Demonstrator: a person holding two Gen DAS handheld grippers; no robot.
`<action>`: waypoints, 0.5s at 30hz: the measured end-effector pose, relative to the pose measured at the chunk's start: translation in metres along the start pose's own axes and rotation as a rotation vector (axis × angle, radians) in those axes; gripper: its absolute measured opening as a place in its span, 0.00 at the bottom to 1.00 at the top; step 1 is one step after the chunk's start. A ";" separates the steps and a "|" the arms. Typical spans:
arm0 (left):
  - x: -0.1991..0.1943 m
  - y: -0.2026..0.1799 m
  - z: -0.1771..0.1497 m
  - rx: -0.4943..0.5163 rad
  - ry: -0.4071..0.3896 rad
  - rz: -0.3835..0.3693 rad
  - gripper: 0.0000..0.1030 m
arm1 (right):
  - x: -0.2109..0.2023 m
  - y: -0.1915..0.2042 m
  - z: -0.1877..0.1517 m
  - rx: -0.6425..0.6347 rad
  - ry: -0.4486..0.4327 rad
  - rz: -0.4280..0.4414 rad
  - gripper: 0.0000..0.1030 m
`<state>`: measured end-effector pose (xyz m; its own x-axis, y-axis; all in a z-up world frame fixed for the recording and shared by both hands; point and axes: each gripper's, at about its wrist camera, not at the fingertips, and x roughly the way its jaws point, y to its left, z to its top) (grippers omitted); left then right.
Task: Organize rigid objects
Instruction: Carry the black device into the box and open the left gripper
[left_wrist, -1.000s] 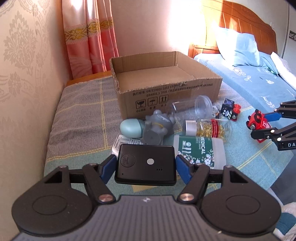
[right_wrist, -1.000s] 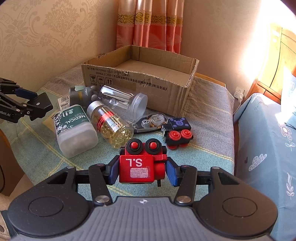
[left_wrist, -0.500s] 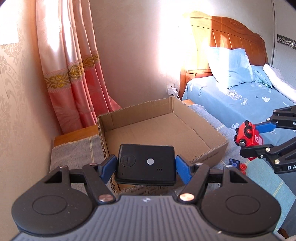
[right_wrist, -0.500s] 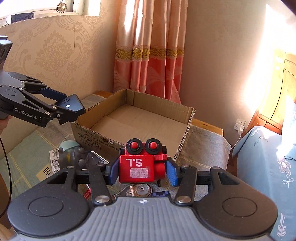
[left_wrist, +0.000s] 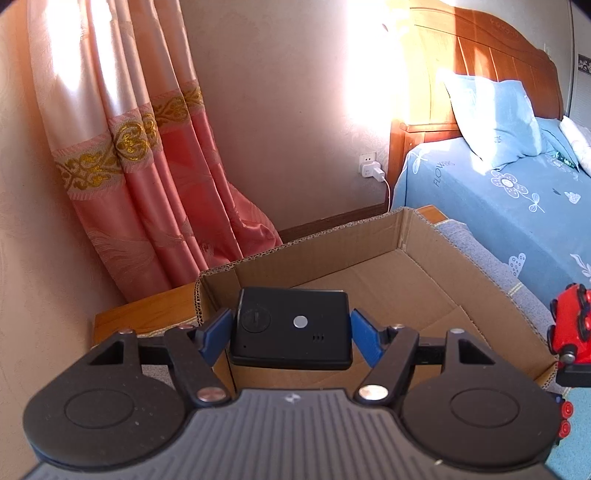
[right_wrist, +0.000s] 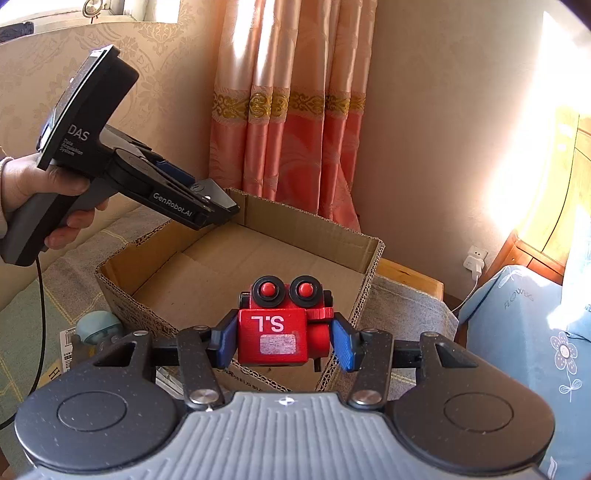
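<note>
My left gripper (left_wrist: 291, 332) is shut on a flat black device (left_wrist: 291, 328) with a round silver dot, held above the near left corner of the open cardboard box (left_wrist: 406, 273). My right gripper (right_wrist: 282, 338) is shut on a red toy car (right_wrist: 282, 328) marked "S.L", hanging over the near rim of the same box (right_wrist: 258, 258). In the left wrist view the red car (left_wrist: 570, 325) shows at the right edge. In the right wrist view the left gripper (right_wrist: 218, 205) reaches over the box's far left corner, held by a hand (right_wrist: 44, 181). The box's floor is bare.
A pink curtain (left_wrist: 147, 166) hangs behind the box. A bed with blue bedding (left_wrist: 517, 199) lies to the right, a wall socket (left_wrist: 371, 170) between. A pale blue egg-shaped object (right_wrist: 98, 326) and a labelled pack lie on the cloth-covered table left of the box.
Both grippers rose from the cluttered table and moved forward to the box, carrying the black device and the red car. The loose items dropped out of view below.
</note>
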<state>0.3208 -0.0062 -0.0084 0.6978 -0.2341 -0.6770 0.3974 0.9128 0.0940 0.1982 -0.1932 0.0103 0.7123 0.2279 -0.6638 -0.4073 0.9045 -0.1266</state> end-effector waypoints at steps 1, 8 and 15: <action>0.010 0.000 0.000 0.002 0.016 0.003 0.67 | 0.002 0.000 0.001 -0.001 0.004 -0.001 0.55; 0.049 0.002 0.003 -0.007 0.069 0.035 0.68 | 0.014 -0.001 0.010 0.004 0.022 -0.020 0.55; 0.046 0.003 0.006 0.008 0.032 0.075 0.86 | 0.020 -0.003 0.014 0.020 0.034 -0.029 0.55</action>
<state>0.3581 -0.0161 -0.0351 0.7064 -0.1546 -0.6907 0.3496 0.9247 0.1505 0.2218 -0.1860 0.0073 0.7038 0.1892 -0.6848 -0.3749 0.9176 -0.1319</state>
